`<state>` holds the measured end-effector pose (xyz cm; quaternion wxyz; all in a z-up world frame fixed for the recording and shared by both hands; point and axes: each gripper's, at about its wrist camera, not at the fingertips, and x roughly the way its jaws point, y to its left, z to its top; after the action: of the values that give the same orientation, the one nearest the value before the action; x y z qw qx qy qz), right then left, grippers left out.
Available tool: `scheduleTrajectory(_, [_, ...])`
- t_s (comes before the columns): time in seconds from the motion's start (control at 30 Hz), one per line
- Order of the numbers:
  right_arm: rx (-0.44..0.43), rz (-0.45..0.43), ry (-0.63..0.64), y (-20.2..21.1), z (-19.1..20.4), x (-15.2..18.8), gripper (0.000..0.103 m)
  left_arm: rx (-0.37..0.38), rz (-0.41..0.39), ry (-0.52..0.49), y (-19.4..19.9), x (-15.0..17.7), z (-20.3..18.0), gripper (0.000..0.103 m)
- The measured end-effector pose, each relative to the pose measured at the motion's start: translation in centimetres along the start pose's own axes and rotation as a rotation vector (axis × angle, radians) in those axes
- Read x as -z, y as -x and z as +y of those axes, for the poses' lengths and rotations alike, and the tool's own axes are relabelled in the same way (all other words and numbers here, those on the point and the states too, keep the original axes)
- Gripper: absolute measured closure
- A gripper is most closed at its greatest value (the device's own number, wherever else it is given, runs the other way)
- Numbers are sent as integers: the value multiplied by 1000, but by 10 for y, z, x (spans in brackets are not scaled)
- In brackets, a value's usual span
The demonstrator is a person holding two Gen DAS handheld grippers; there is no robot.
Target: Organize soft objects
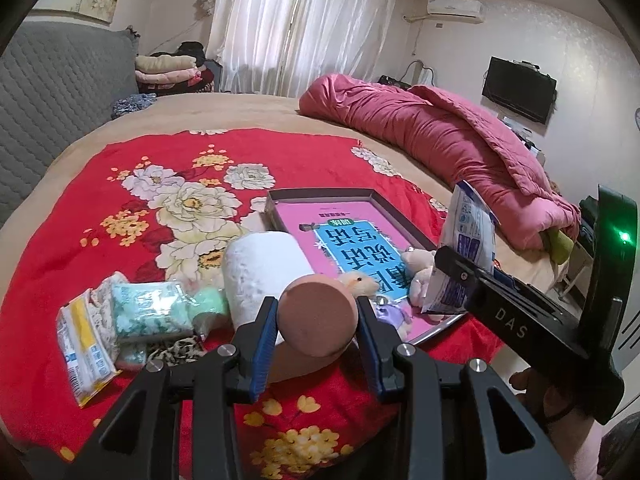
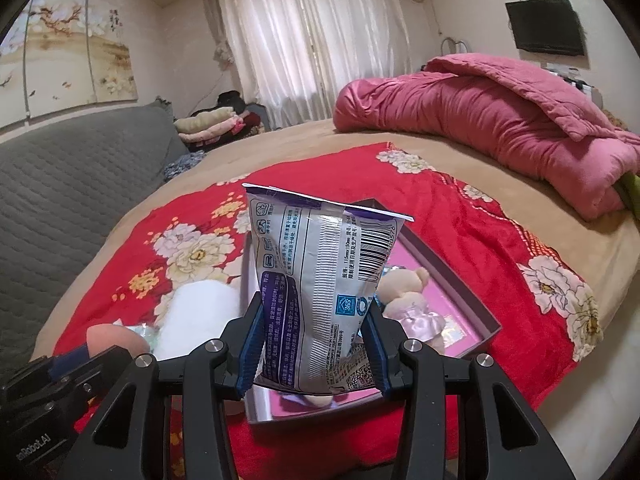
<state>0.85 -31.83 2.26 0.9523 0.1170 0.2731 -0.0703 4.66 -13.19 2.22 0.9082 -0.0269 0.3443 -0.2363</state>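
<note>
The left gripper (image 1: 316,320) squeezes a brown sponge (image 1: 318,314) just above the red blanket (image 1: 120,200); the right gripper (image 2: 314,344) pinches a wipes packet (image 2: 316,280) upright over the open box (image 2: 472,300). Only the packet's crumpled lower end is held, so it could slip out and land on the toy bear (image 2: 408,292) in the box.

A bed (image 1: 248,114) carries a red floral blanket (image 1: 80,208) and pink quilt (image 1: 432,128), seemingly bunched.

Left tool (image 1: 316,320) and right tool (image 2: 314,344) both angle downward, each clamped on something soft.
</note>
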Motion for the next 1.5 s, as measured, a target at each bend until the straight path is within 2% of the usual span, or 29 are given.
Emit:
scheduleTrajectory(0.3, [42,-7,-59,-4,-27,-2,56,36,29,-43,-20,-2,-24,65])
scheduleTrajectory(0.77, [75,-9,-122,-12,-55,-4,56,67,122,-100,-68,7,-59,65])
scheduleTrajectory(1.03, [87,4,-147,-19,-67,-3,56,77,164,-87,-90,11,-64,65])
scheduleTrajectory(1.5, [102,34,-148,-32,-72,-3,56,78,233,-54,-107,23,-63,64])
